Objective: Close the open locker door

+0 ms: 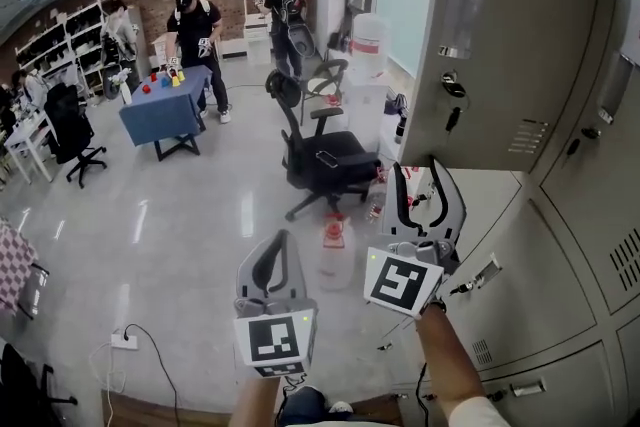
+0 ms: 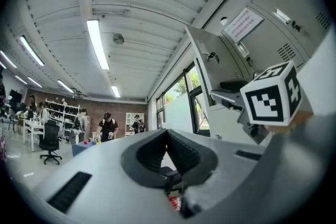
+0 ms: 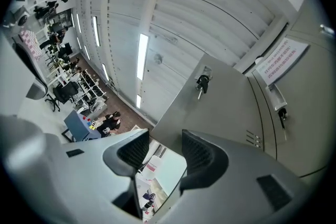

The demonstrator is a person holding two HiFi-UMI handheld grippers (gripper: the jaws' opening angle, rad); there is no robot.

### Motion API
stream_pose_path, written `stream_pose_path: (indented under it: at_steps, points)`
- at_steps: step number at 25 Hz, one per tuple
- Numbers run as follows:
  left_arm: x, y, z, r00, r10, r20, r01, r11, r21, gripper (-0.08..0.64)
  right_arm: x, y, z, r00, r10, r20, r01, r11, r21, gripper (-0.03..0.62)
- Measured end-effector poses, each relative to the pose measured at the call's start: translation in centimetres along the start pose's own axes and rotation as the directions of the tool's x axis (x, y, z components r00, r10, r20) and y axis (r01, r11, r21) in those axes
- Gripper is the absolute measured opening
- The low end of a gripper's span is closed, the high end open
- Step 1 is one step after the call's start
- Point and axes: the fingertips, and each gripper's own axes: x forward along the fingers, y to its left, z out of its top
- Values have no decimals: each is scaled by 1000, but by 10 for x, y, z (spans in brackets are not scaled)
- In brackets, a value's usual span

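The approach is in hand. The grey sheet-metal locker door with a key in its lock [image 1: 505, 45] stands swung out above and just ahead of the right gripper [image 1: 420, 177], whose jaws are spread, hold nothing, and seem not yet to touch the panel. The left gripper [image 1: 270, 265], lower on the other side, is clenched on nothing. Next, I judge, the right gripper must meet the door's lock side and push it toward the grey locker bank [image 1: 560, 245].

The glossy grey floor [image 1: 180, 215] carries a black office chair [image 1: 320, 160] at centre frame, a clear jug [image 1: 336, 250] below it, and a power strip [image 1: 124, 341] at lower left.
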Motion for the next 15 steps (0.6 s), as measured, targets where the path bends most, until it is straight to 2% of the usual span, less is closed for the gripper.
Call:
stream_pose_path:
  at_steps: [3, 6, 10, 13, 15]
  points:
    - [11, -1, 1, 1000, -11, 5, 11, 1000, 3, 2, 5, 0, -3, 1000, -16, 6, 16, 1000, -23, 201]
    - [28, -1, 0, 999, -40, 27, 40, 999, -3, 2, 11, 2, -7, 999, -53, 12, 54, 993, -105, 201]
    - [61, 0, -10, 994, -84, 69, 87, 995, -45, 2, 22, 2, -19, 990, -141, 28, 143, 955, -261, 201]
    - [87, -1, -25, 982, -145, 124, 151, 988, -41, 2, 29, 1, -29, 975, -215, 52, 221, 932, -286, 201]
    - [104, -3, -37, 970, -199, 140, 207, 977, -45, 2, 35, -1, -34, 959, -276, 63, 282, 908, -311, 201]
